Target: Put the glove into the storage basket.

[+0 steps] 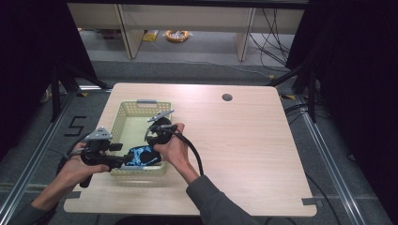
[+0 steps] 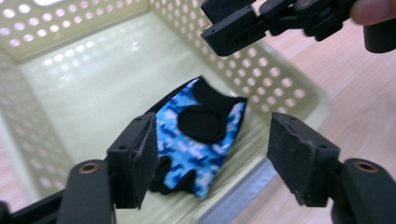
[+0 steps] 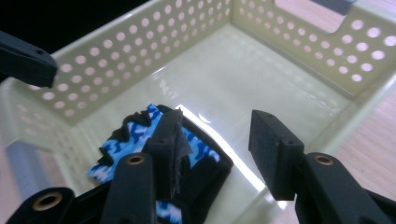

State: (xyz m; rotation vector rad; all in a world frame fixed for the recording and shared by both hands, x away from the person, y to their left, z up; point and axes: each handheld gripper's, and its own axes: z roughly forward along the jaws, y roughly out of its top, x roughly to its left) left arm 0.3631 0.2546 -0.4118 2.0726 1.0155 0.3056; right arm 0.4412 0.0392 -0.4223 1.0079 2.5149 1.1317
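One basket (image 1: pixel 123 123) on bench (image 1: pixel 244 140), one blue glove (image 2: pixel 198 140) inside. Left gripper (image 2: pixel 212 161) and right gripper (image 3: pixel 217 149) both released, hovering over glove.

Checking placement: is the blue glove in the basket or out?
In. The glove lies flat on the basket floor at its near end; both tools hover open above it.

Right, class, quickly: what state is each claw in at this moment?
Left claw: open, holding nothing, above the glove in the basket.
Right claw: open, holding nothing.
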